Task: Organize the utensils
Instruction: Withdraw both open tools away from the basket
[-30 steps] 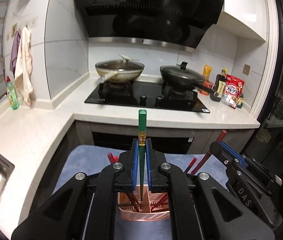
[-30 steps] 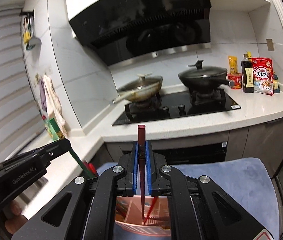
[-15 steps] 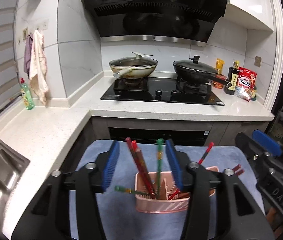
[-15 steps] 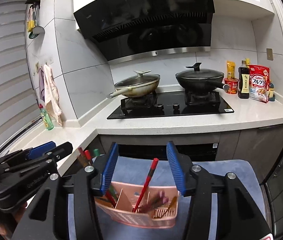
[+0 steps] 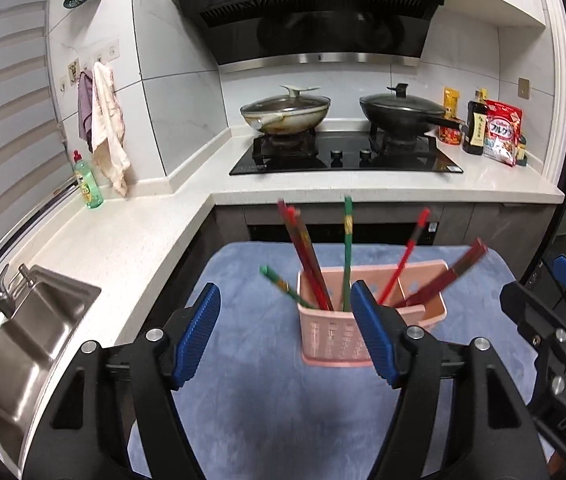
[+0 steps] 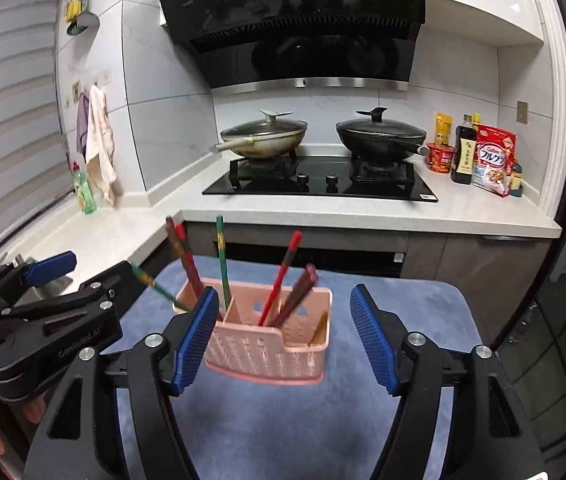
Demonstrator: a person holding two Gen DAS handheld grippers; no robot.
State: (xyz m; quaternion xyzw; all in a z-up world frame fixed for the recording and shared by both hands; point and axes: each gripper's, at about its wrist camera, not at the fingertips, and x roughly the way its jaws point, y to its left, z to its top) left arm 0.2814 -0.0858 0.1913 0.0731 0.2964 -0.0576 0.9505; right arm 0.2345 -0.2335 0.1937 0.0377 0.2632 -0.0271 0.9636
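A pink slotted holder (image 5: 363, 320) (image 6: 271, 340) stands on a blue mat (image 5: 263, 400) (image 6: 283, 420). Several red and green chopsticks lean in it, among them an upright green chopstick (image 5: 347, 252) (image 6: 221, 260) and a bright red chopstick (image 5: 405, 256) (image 6: 281, 276). My left gripper (image 5: 285, 334) hangs just short of the holder's left front, its jaws still opening with nothing between them. My right gripper (image 6: 283, 336) frames the holder from the near side, its jaws also opening and touching nothing. Each gripper shows at the edge of the other's view.
A white L-shaped counter (image 5: 131, 240) wraps the left and back. It carries a steel sink (image 5: 15, 352), a green soap bottle (image 5: 88, 182), a hob with two lidded pans (image 5: 285, 114) and bottles and packets (image 5: 487, 128) at the right.
Both grippers went from shut on a chopstick to open. The green and the dark red chopsticks now stand in the holder. Both grippers have drawn back, so the holder looks farther off.
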